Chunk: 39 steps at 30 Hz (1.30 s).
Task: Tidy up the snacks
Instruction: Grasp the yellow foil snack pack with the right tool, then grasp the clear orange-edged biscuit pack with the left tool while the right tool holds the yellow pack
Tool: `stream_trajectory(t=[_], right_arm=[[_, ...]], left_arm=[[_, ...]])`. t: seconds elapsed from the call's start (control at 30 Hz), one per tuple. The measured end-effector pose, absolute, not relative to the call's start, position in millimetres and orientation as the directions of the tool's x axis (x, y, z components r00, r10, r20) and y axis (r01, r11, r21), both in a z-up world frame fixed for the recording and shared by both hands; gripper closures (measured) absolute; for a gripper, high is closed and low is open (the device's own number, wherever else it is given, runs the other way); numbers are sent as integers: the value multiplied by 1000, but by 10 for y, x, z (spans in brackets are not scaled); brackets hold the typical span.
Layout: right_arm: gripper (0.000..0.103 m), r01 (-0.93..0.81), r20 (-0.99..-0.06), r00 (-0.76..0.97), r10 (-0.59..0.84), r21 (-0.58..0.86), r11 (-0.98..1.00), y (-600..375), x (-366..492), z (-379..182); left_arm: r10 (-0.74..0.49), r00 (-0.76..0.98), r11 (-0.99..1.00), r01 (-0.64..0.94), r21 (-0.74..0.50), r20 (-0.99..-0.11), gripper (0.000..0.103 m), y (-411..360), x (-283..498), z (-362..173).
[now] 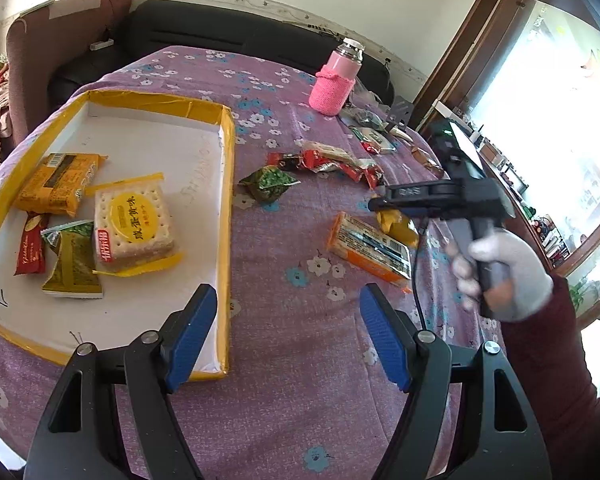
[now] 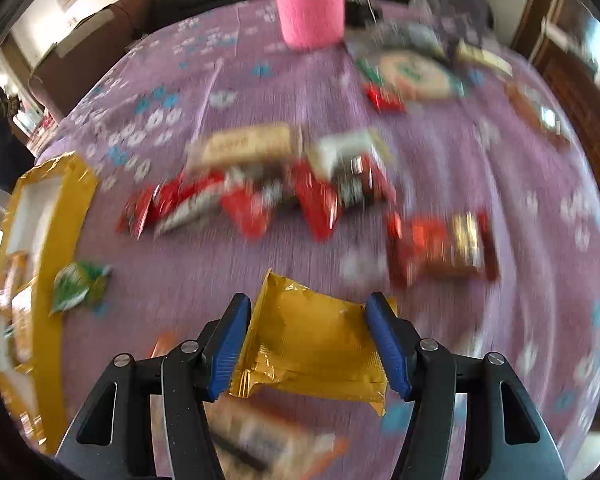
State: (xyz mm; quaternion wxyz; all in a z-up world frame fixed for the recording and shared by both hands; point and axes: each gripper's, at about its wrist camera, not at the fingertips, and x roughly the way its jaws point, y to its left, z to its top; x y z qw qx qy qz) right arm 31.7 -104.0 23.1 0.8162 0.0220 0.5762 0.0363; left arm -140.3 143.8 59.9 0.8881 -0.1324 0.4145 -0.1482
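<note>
Right gripper [image 2: 308, 344] fingers clamped a crinkled yellow foil snack packet [image 2: 312, 348] between them. Left gripper [image 1: 288, 332] fingers stood apart, nothing between, above the purple flowered desk [image 1: 292, 240].

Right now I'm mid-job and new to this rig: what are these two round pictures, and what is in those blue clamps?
No robot here: a person holds a hand-held gripper in each hand, with a fisheye camera on each looking along its two blue fingers.

The left wrist view shows the left hand-held gripper, open and empty, over a purple flowered cloth. Beside it is a yellow-edged tray holding five snack packs. Loose snacks, including an orange pack, and a pink bottle lie further off. The gloved right hand shows at the right.

The right wrist view is blurred. The right hand-held gripper has a yellow packet between its fingers; both pads seem to touch it.
</note>
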Motion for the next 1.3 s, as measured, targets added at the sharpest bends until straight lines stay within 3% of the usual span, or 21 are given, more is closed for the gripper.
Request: stream_trajectory(t=[0.17,0.5,0.77,0.93,1.0,1.1,1.17,1.3], right_arm=[[39,-51,-867,420,270,274,960,-1268,-156,503],[40,-91,-788,436,434,441,893,-1306,-473,332],[38,-97,-825,413,385,381,920,-1005,-382,133],[39,-175,-790,312,527,498,849,-816,-566,144],[42,-220,-775,344,531,483,848,-886,-626,304],[34,-179,-757,522,393,354,918,-1197,-652,556],[22,-170,-745,588,316,268,948,-1339,-594,612],[21,-236,-757,576,308,207,950,-1355,-368,485]], left_arm=[[-369,570,925,143,-353,-734,29,1394,-1349,596],[-342,568,932,103,-348,-749,29,1319,-1470,588],[-324,587,941,116,-319,-742,29,1308,-1523,609],[-325,591,941,123,-316,-739,29,1309,-1506,604],[-322,594,943,131,-307,-737,29,1283,-1510,604],[-333,587,940,149,-306,-738,29,1210,-1488,590],[-342,577,938,164,-305,-742,29,1131,-1468,575],[-359,548,933,187,-308,-755,29,954,-1435,537]])
